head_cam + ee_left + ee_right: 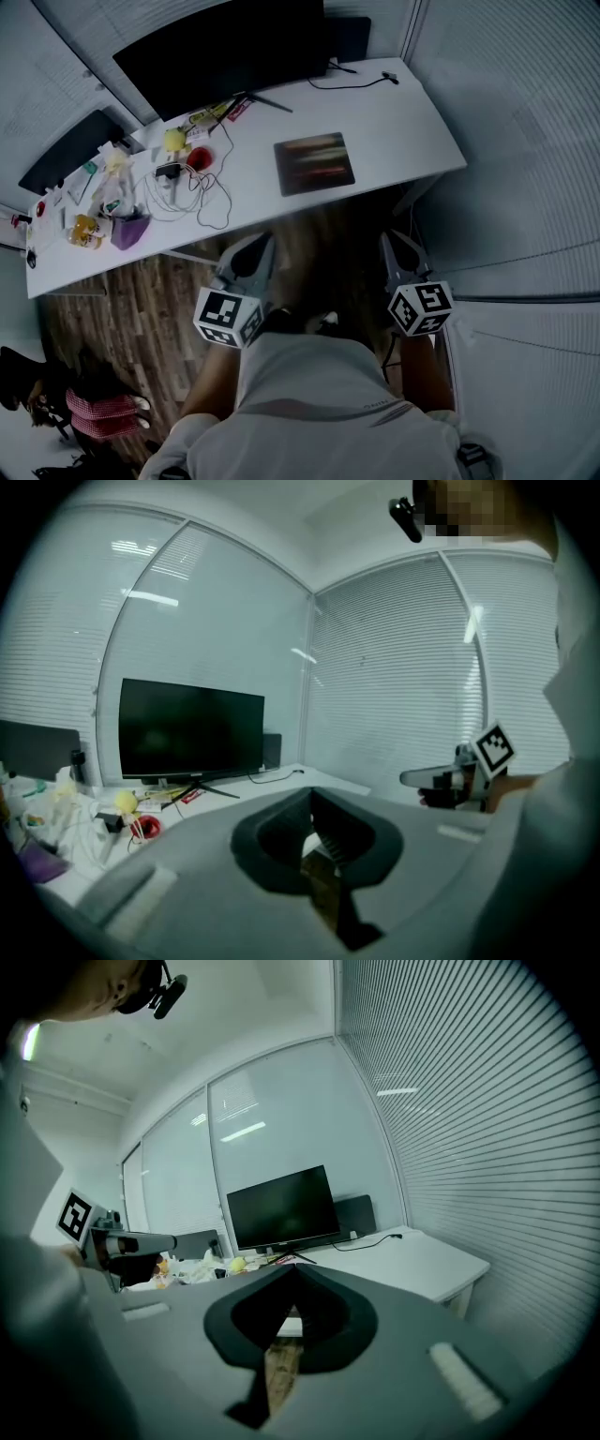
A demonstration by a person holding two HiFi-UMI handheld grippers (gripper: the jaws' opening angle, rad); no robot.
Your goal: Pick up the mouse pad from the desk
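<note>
The mouse pad (314,162), a dark rectangle with a blurred reddish print, lies flat on the white desk (412,131), right of centre and near its front edge. My left gripper (265,242) and right gripper (390,242) are held side by side short of the desk's front edge, over the wooden floor, pointing toward the desk. Both are shut with nothing in them. In the left gripper view the left gripper (312,803) has its jaws together, and the right gripper (450,778) shows at the right. The right gripper (294,1274) hides the pad behind its own body.
A black monitor (225,52) stands at the desk's back. Left of the pad are tangled white cables (192,192), a red round thing (200,157), a yellow toy (175,140) and a purple bag (129,231). A black cable (361,82) lies at the back right. Blinds cover the walls.
</note>
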